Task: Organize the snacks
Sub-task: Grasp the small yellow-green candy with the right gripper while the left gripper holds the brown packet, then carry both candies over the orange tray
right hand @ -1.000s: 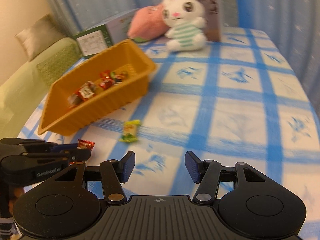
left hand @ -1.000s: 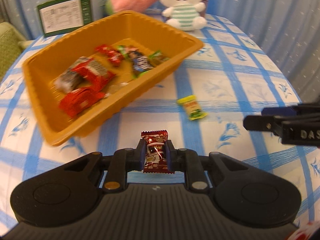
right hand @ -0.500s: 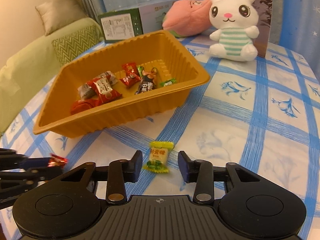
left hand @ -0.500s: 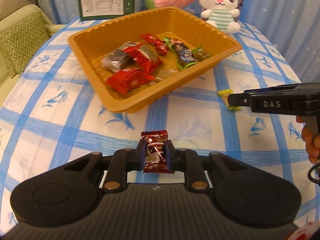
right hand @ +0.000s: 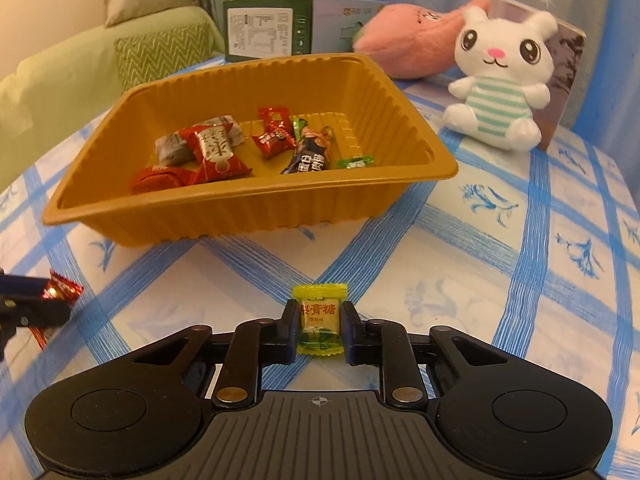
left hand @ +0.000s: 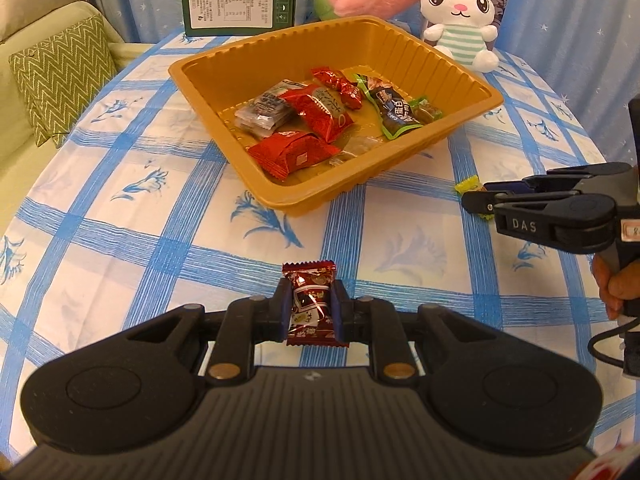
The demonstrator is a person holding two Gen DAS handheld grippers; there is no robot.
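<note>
The left gripper (left hand: 311, 312) is holding a red candy (left hand: 313, 308) above the tablecloth (left hand: 160, 248), in front of the orange tray (left hand: 280, 196). The right gripper (right hand: 320, 330) has just been closing its jaws on a yellow candy (right hand: 320, 324); they are pressing it now. A bunny (right hand: 500, 92) and a green box (right hand: 268, 28) are standing behind the tray, not blocking.

Left claw (left hand: 311, 312) is clamped shut; right claw (right hand: 320, 332), just closing, angles downward.

Blue starred curtains (left hand: 568, 8) hang behind; a green sofa (right hand: 72, 64) with zigzag cushion (left hand: 64, 80) stands left.
</note>
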